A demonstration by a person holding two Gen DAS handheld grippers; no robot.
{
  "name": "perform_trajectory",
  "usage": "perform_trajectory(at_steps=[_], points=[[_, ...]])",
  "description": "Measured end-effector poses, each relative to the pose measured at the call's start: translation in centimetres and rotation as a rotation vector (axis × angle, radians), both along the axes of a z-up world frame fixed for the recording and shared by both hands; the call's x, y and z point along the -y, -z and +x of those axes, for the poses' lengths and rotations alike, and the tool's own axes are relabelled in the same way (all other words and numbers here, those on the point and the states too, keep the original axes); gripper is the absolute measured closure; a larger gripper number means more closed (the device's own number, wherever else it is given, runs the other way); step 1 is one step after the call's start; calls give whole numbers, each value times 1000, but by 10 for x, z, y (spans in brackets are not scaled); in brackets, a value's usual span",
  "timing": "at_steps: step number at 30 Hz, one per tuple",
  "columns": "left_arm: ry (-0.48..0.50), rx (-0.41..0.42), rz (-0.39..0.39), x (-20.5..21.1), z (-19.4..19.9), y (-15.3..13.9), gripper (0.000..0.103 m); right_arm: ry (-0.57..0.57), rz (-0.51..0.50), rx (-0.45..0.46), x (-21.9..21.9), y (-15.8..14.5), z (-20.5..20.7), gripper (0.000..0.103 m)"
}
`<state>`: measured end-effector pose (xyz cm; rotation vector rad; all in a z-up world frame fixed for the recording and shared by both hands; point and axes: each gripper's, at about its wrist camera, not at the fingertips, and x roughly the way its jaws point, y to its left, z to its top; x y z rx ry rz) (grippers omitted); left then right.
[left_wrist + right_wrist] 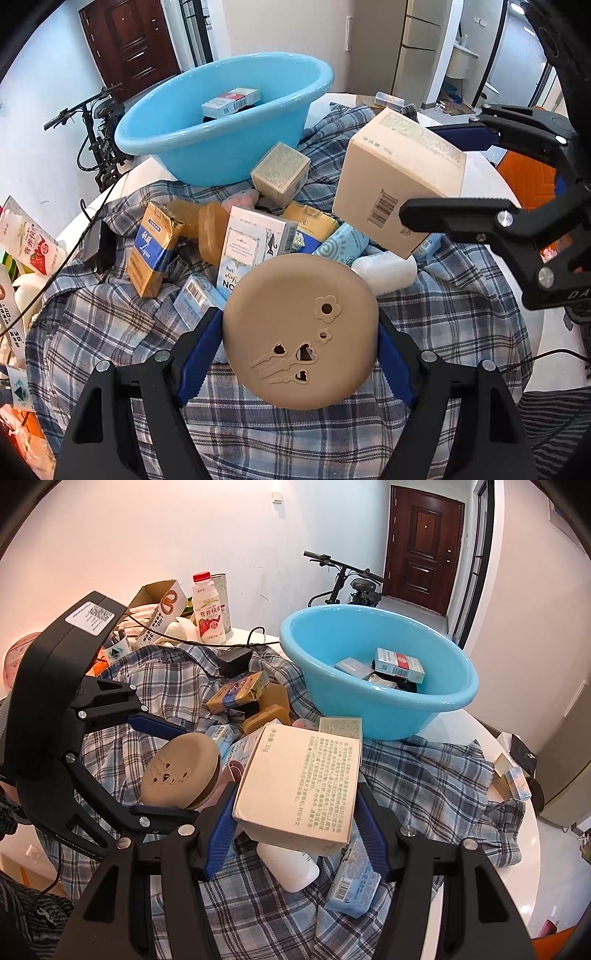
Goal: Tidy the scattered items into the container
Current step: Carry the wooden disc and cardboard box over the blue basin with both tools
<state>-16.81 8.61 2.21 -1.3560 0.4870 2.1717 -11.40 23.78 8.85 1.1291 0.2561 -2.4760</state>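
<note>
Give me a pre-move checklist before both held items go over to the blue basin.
1. Left claw grips the round tan case between both blue pads: ok.
2. Right claw grips the beige carton on two sides: ok.
3. Both items lifted off the plaid cloth and the pile: ok for the carton; cannot tell for the case.
4. Blue basin has room: ok, only a few boxes lie at its bottom.
5. Basin upright on the table: ok.
6. The two claws are apart: not ok, they are close, with the case next to the carton in the right wrist view.
</note>
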Motion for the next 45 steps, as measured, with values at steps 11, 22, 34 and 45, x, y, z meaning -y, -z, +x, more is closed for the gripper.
perform_trajectory(at_steps=[11,22,34,45], points=[[11,-18,2,-8,-11,-11,22,18,17,-15,-9,-12,-11,43],[21,-33,0,-17,-29,-24,22,36,35,-1,-16,-17,-27,43],[-22,-49,20,-25,-56,-38,22,59,12,-37,-26,-34,-45,43],[-33,-106,13,-30,-84,-63,22,60,18,-75,-22,-50,-71,43]])
